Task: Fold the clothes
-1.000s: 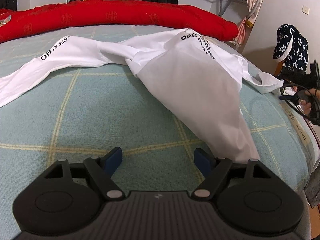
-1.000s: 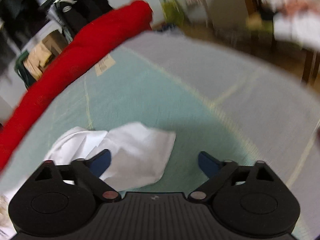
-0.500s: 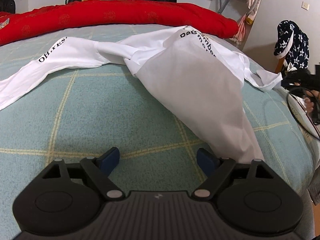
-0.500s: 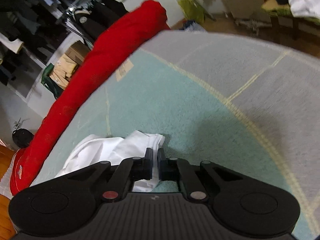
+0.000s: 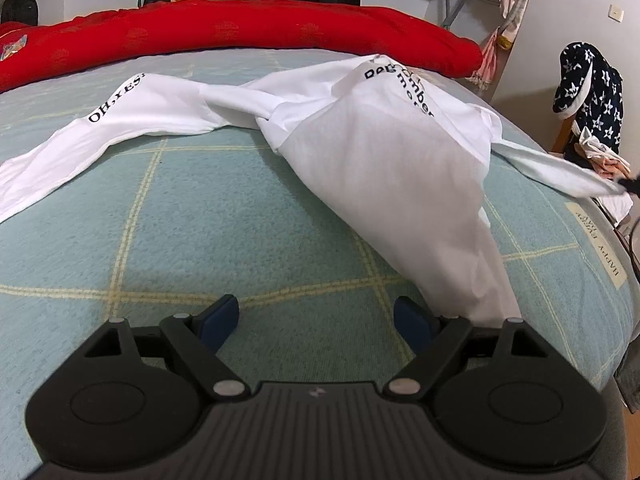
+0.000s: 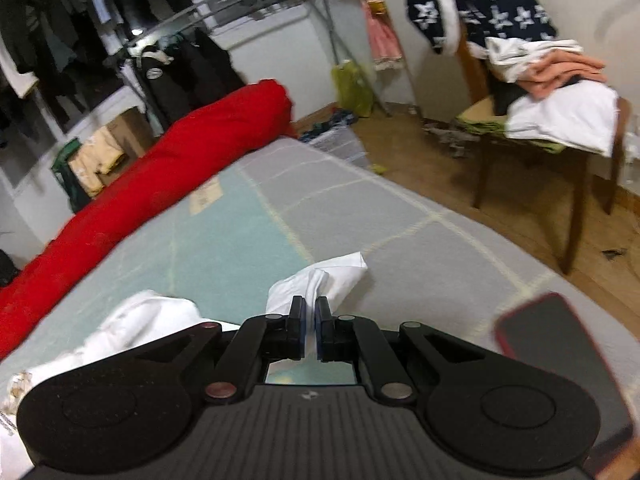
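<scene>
1. The white cotton long-sleeved shirt with black lettering (image 5: 384, 168) lies rumpled across the pale green checked bed blanket (image 5: 224, 240). Its hem reaches down beside the right-hand finger of the left gripper (image 5: 316, 320), outside the jaws.
2. The left gripper's blue-padded jaws stand wide apart over bare blanket, with nothing between them.
3. The right gripper (image 6: 310, 322) has its jaws pressed together on a bunched end of the shirt's cloth (image 6: 320, 276); the free white tip sticks out past the fingertips, lifted off the blanket.
4. In the left wrist view that pinched part stretches as a taut strip off the shirt's right side toward the frame edge.
5. The shirt is twisted at the middle; one sleeve reading "OH,YES" runs flat toward the left, and more black print curves over the raised body.
6. A long red padded quilt roll (image 5: 240, 36) lies along the far edge of the bed.
7. A wooden chair heaped with folded clothes (image 6: 560, 112) stands on the floor beyond the bed.
</scene>
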### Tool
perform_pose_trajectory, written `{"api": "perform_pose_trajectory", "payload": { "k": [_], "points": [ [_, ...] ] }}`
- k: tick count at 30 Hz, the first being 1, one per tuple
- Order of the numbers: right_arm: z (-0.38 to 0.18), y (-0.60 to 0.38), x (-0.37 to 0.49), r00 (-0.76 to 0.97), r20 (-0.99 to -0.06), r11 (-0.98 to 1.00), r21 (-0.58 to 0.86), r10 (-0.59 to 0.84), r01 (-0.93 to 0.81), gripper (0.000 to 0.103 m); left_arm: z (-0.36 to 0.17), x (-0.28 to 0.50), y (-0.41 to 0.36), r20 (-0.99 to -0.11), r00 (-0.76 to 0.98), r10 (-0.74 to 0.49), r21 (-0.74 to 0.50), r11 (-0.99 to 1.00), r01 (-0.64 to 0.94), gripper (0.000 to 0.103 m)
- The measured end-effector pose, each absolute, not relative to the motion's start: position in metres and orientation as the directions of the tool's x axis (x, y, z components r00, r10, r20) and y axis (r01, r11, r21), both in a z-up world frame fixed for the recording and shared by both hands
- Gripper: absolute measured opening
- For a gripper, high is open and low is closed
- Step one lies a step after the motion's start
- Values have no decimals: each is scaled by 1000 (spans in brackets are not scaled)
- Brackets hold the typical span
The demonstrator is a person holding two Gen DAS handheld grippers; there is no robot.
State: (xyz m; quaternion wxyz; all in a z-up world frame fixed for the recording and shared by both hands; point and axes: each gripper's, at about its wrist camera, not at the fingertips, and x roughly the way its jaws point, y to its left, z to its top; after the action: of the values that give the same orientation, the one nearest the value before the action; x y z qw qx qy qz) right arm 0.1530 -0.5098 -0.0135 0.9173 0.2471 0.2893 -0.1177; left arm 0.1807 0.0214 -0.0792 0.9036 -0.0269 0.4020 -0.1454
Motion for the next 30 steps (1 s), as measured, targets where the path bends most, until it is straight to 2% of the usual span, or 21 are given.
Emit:
{"api": "perform_pose_trajectory", "payload": {
  "k": [7,11,13,15,16,18,21,23,30],
  "points": [
    [-24,-514,122,755,-643,847,324,-130,422,7,-74,177,27,-720,644,-259,-150,964,220,85],
    [-22,-502,114,716,-679,874,237,-162,424,19,-71,176,30,-719,652,-242,-137,968,209,85],
    [-14,-490,110,718,-669,890,190,-191,414,22,-69,175,32,-717,657,-233,-128,970,205,85],
    [-3,-477,108,729,-650,908,142,-214,393,33,-68,174,33,-714,663,-224,-120,972,200,85],
    [3,-469,109,741,-635,920,121,-216,372,35,-67,174,33,-712,666,-222,-118,973,198,85],
    [15,-451,116,780,-596,949,94,-189,302,41,-66,174,34,-709,670,-219,-117,974,195,85],
    [26,-411,143,821,-566,988,65,-77,137,47,-66,175,36,-706,675,-213,-117,976,186,85],
    [31,-376,170,830,-558,1000,27,3,14,48,-67,176,37,-707,673,-216,-125,975,183,85],
    [21,-246,278,757,-613,929,-95,227,-357,48,-69,187,41,-716,658,-234,-144,971,189,85]
  ]
}}
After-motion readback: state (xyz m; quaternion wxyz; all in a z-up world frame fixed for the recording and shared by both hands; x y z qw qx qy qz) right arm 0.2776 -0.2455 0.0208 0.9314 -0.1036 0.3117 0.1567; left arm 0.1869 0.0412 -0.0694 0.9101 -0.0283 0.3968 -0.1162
